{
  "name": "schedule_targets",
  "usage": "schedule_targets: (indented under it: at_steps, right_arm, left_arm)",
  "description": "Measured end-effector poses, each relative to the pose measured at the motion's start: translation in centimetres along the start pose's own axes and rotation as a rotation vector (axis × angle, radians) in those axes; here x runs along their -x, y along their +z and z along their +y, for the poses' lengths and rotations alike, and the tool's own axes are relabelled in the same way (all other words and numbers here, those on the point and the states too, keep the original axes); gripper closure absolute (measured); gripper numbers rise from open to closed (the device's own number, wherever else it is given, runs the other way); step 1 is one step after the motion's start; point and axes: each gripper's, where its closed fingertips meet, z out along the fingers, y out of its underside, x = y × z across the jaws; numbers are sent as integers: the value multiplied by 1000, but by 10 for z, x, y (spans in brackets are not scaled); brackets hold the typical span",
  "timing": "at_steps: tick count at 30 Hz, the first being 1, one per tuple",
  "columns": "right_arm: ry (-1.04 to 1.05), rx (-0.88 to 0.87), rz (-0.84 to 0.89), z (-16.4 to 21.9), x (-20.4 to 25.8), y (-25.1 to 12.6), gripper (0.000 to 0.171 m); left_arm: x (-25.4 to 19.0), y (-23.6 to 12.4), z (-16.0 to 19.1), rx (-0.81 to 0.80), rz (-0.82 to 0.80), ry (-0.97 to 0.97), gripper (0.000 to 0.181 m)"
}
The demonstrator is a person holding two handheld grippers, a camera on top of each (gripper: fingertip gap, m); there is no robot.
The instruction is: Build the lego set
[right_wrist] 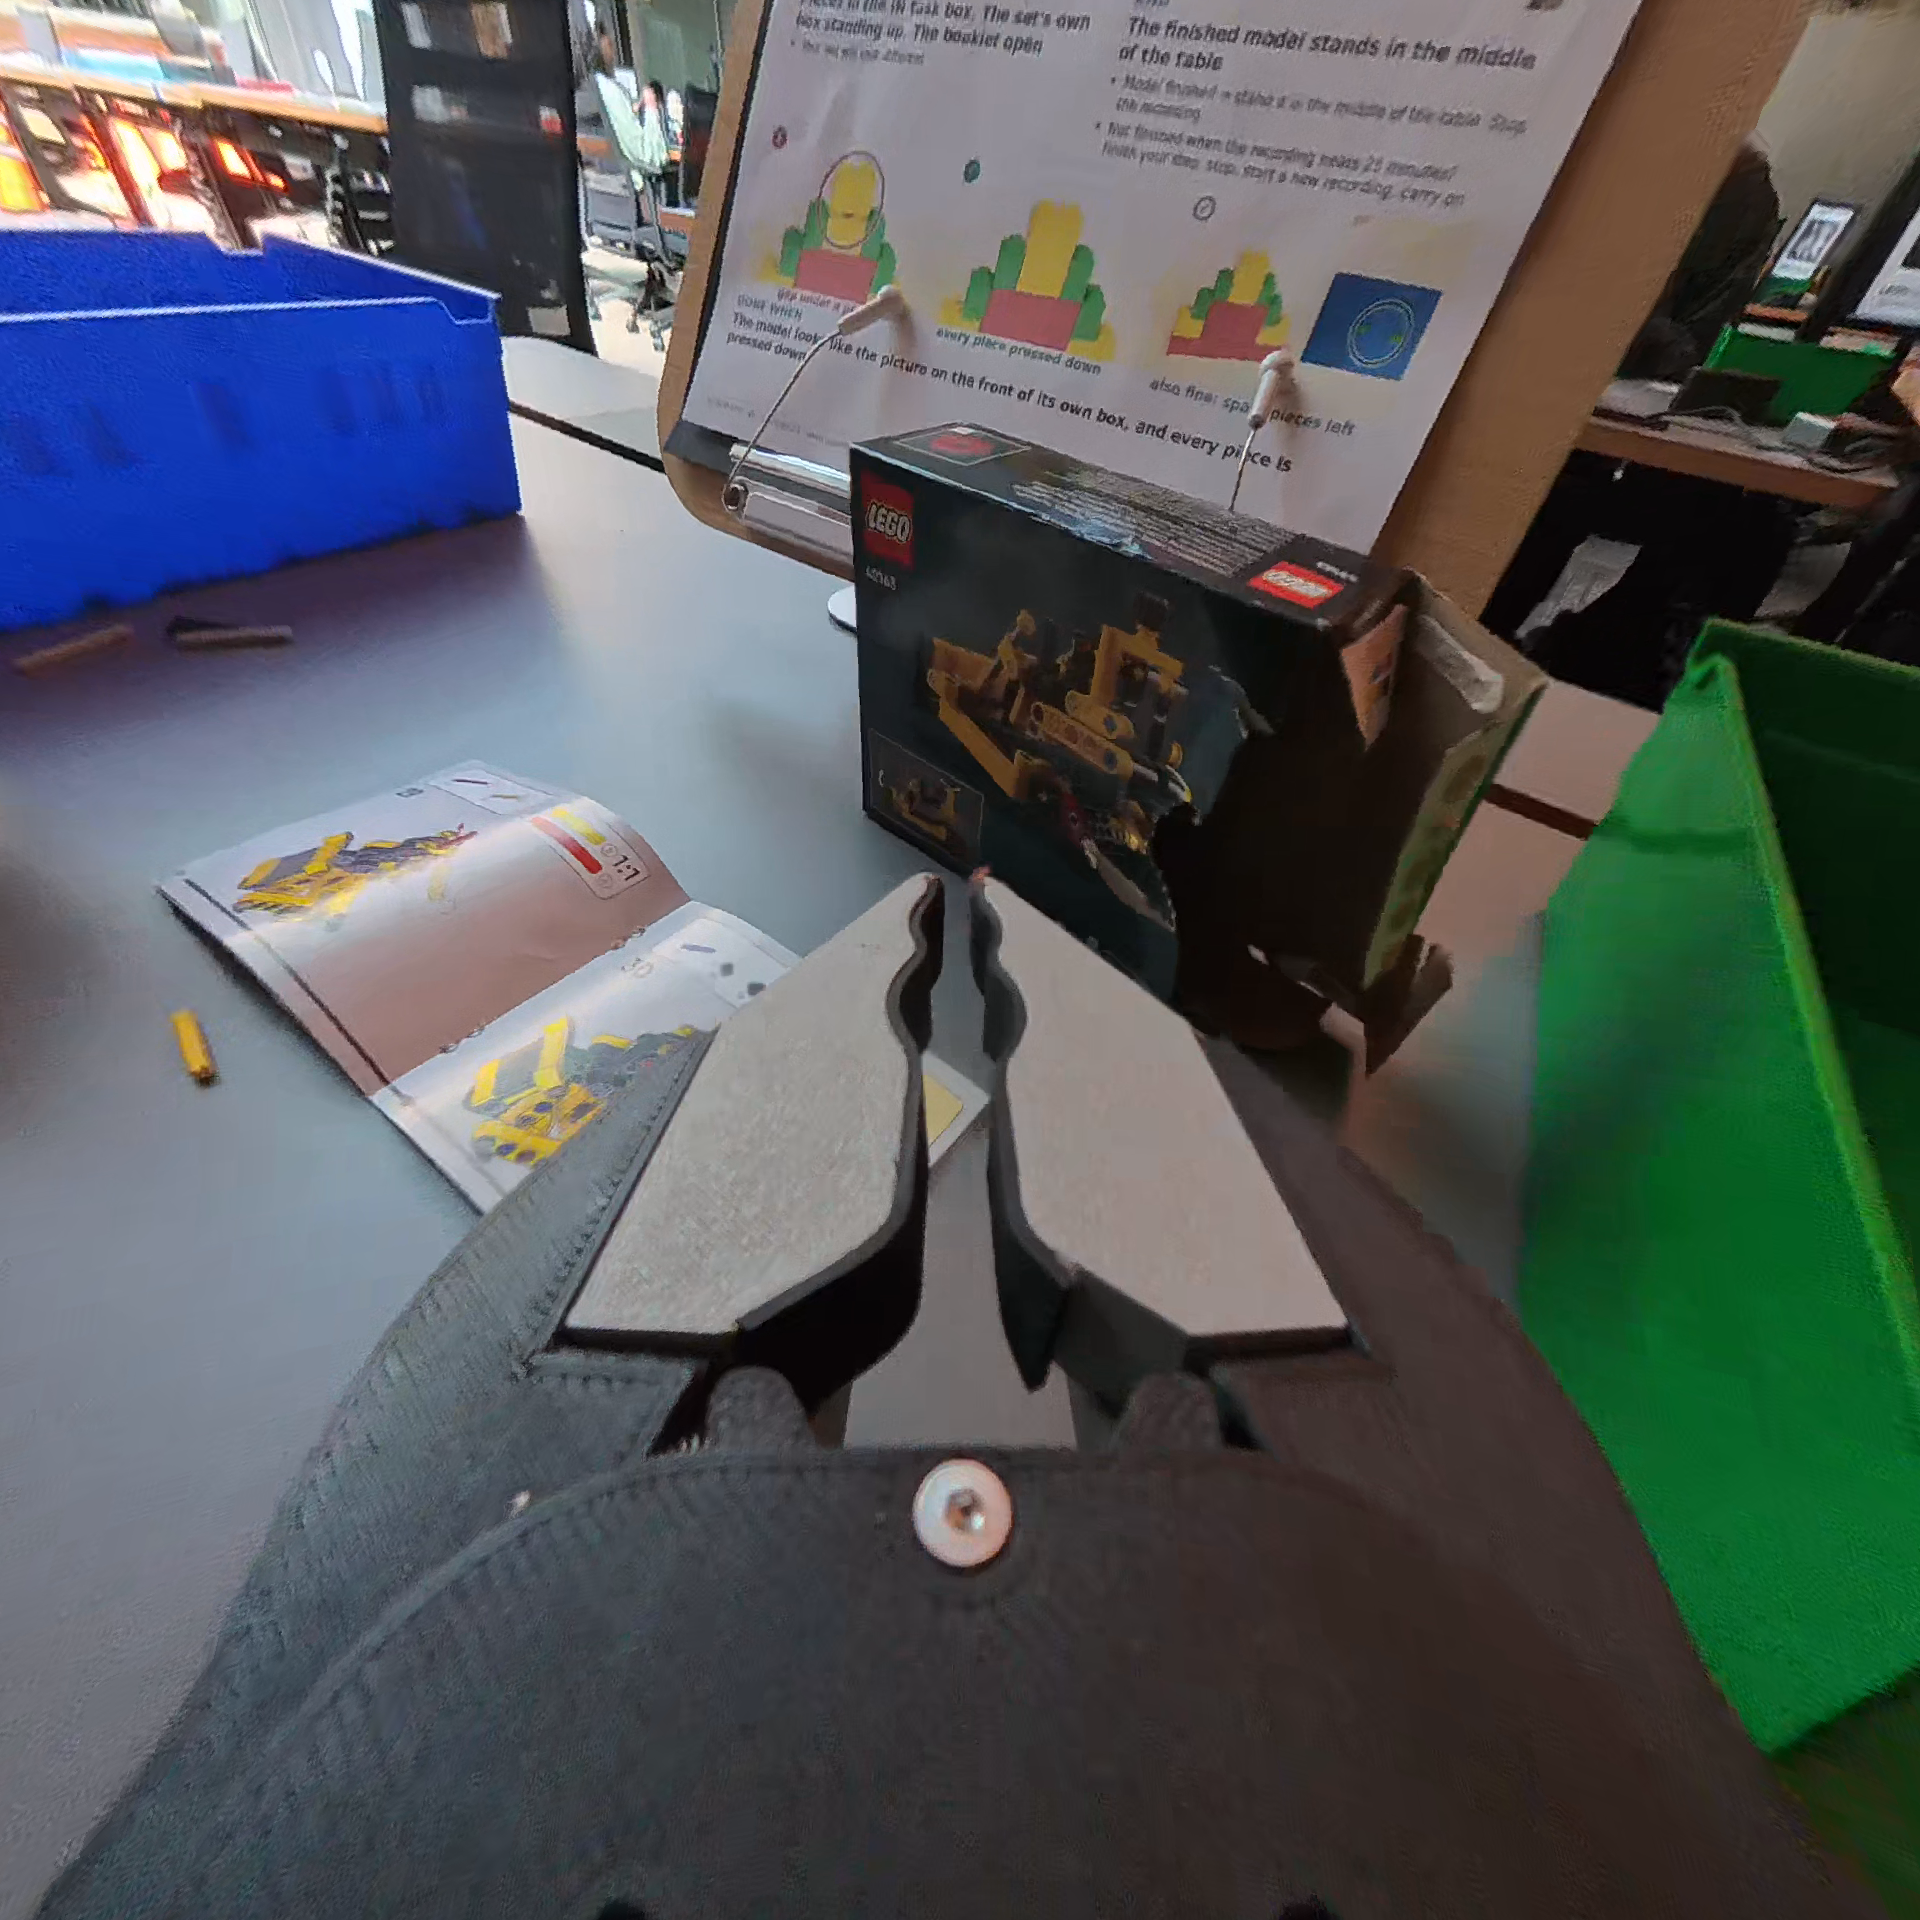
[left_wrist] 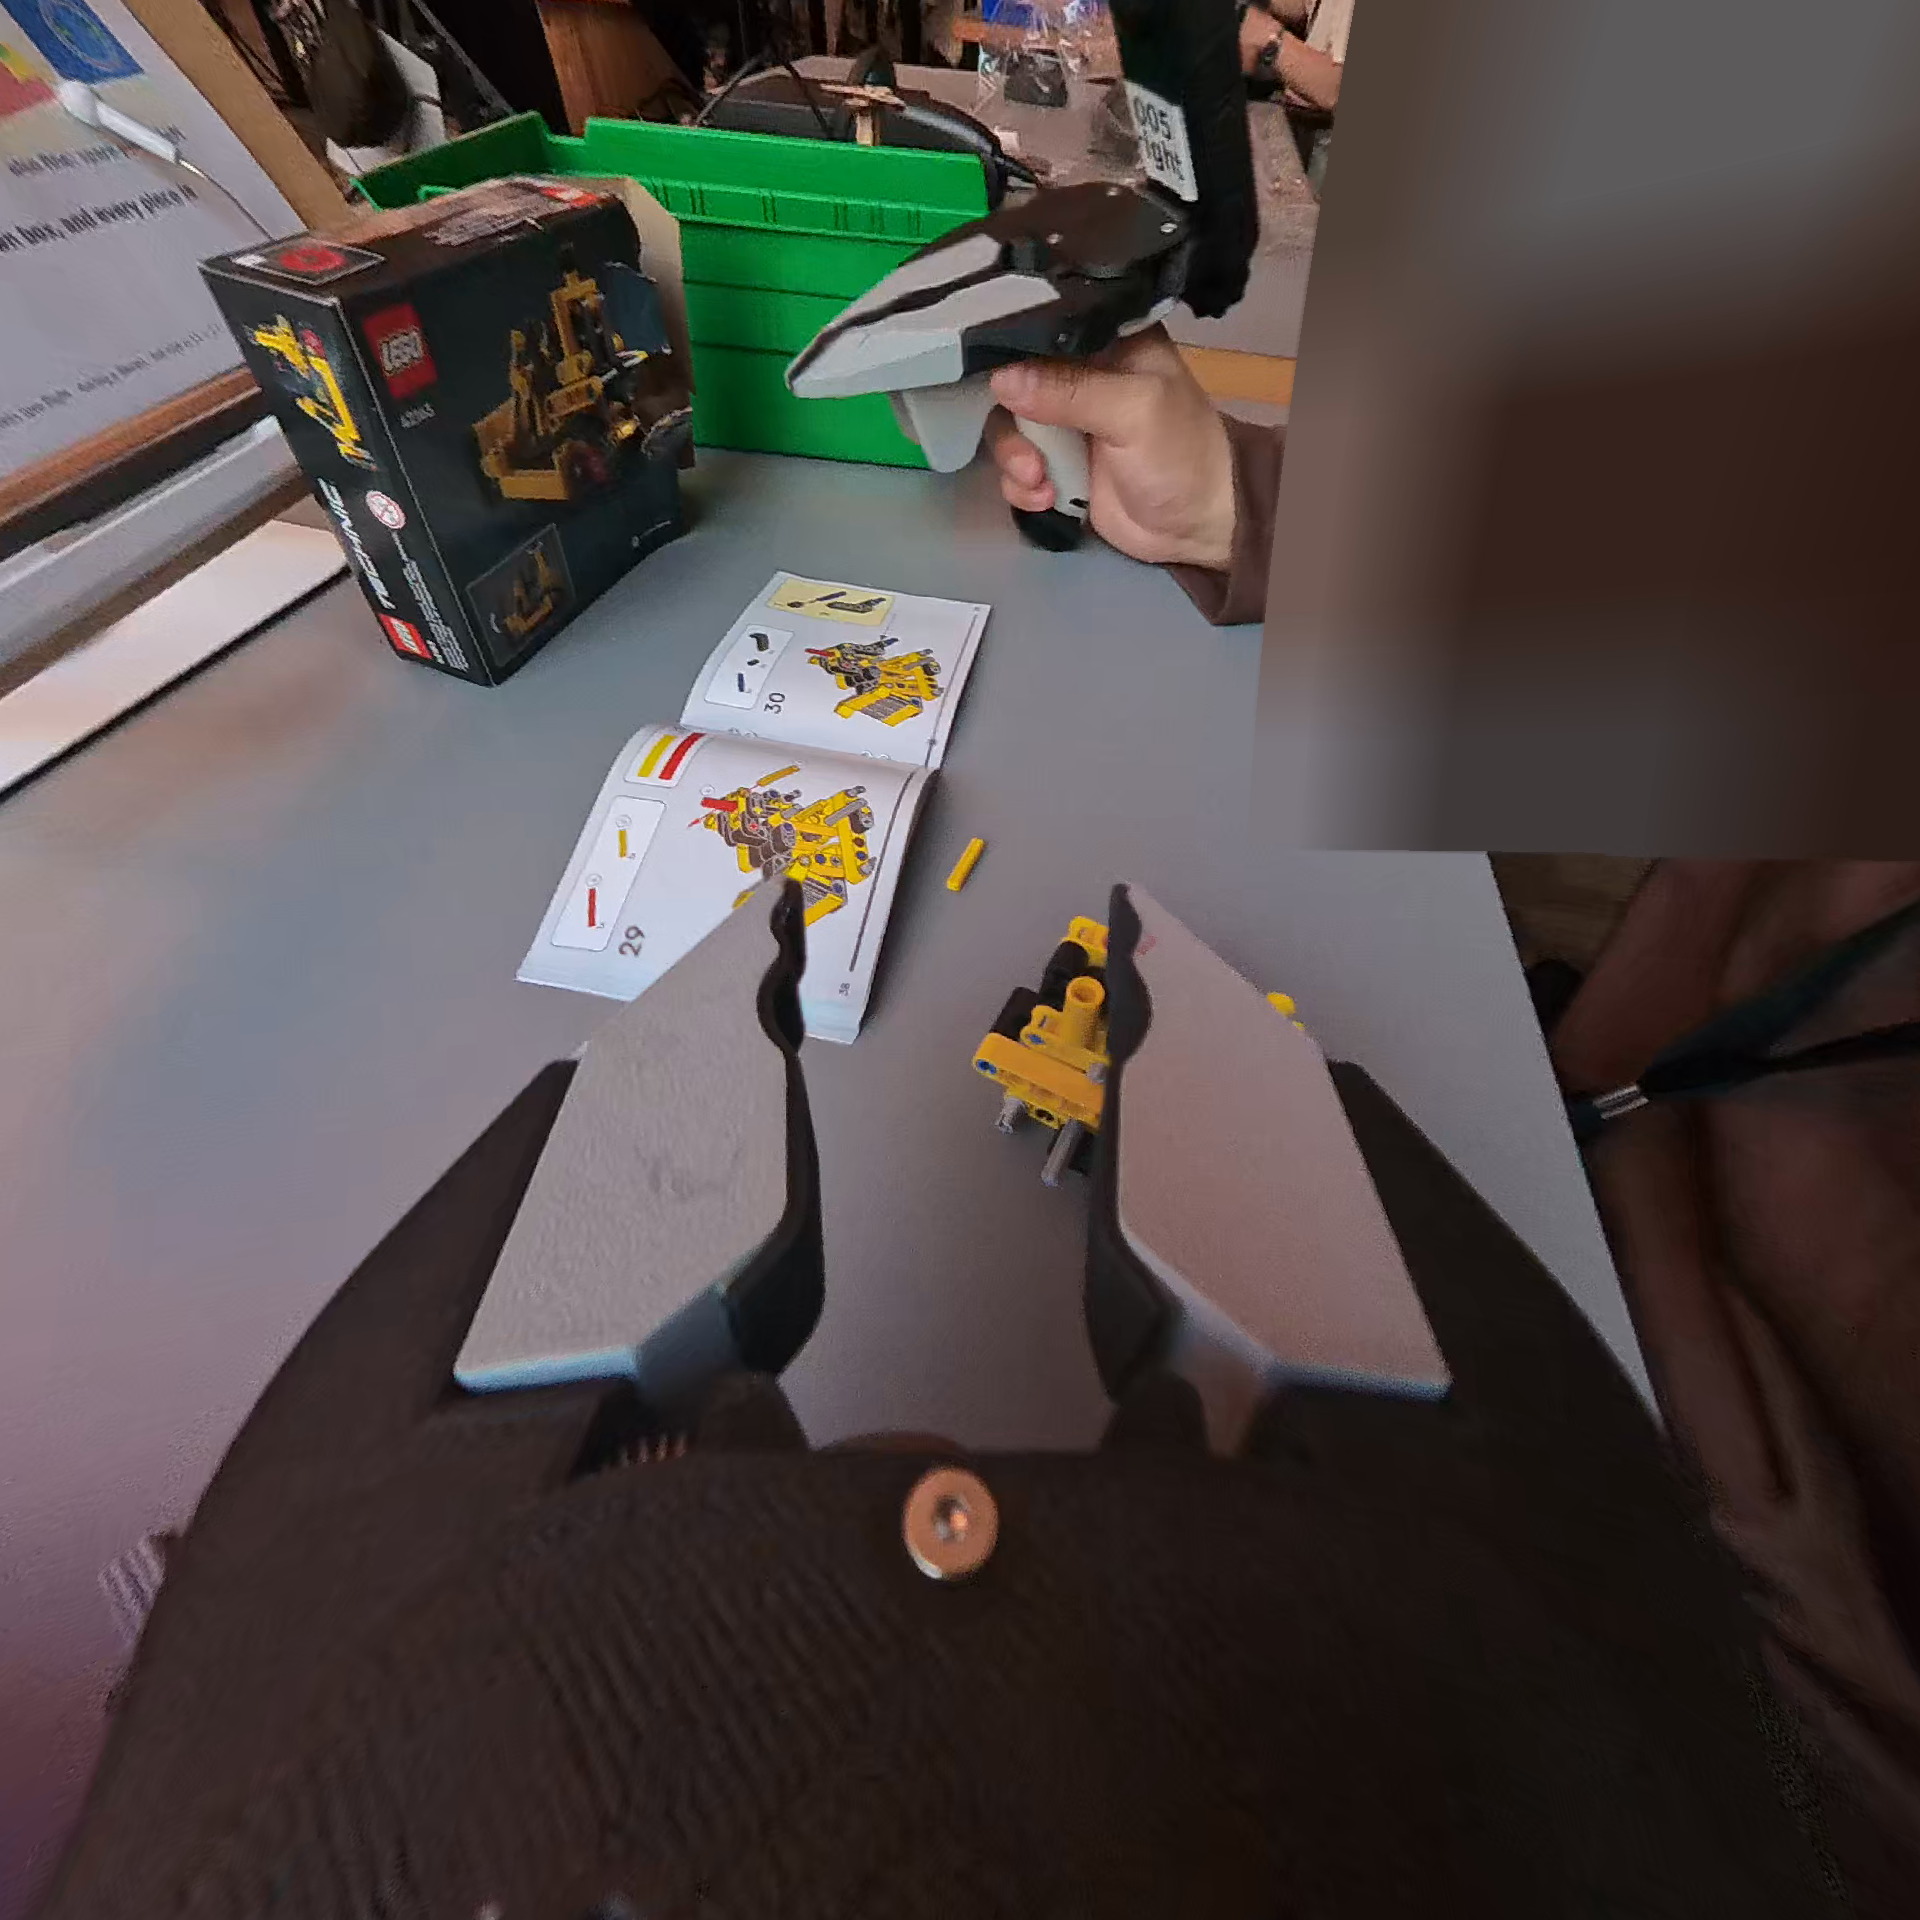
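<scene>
Grey bench (left_wrist: pixel 312 831) carries an open booklet (left_wrist: pixel 748 831) at centre frame. Left tongs (left_wrist: pixel 951 904), released, hover beside the yellow model (left_wrist: pixel 1049 1039), its long axis running away from the camera. Right tongs (right_wrist: pixel 956 883), almost clenched and empty, sit farther off by the box (right_wrist: pixel 1091 707).

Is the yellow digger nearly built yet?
Not yet. Only a small yellow chunk is built, sitting on the table. The booklet is open partway. The left gripper is open and empty; the right gripper looks shut. One loose yellow pin waits.
</scene>
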Motion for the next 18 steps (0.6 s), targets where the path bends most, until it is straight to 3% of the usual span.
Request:
schedule_targets:
  at_steps: [8, 18]
  right_arm:
    - [-66, -36, -114, -16, 14, 51, 171]
    - [6, -25, -247, -14, 23, 53, 170]
  left_arm:
    - [15, 2, 14, 29, -42, -142, 132]
    - [30, 6, 31, 95, -110, -183, 134]
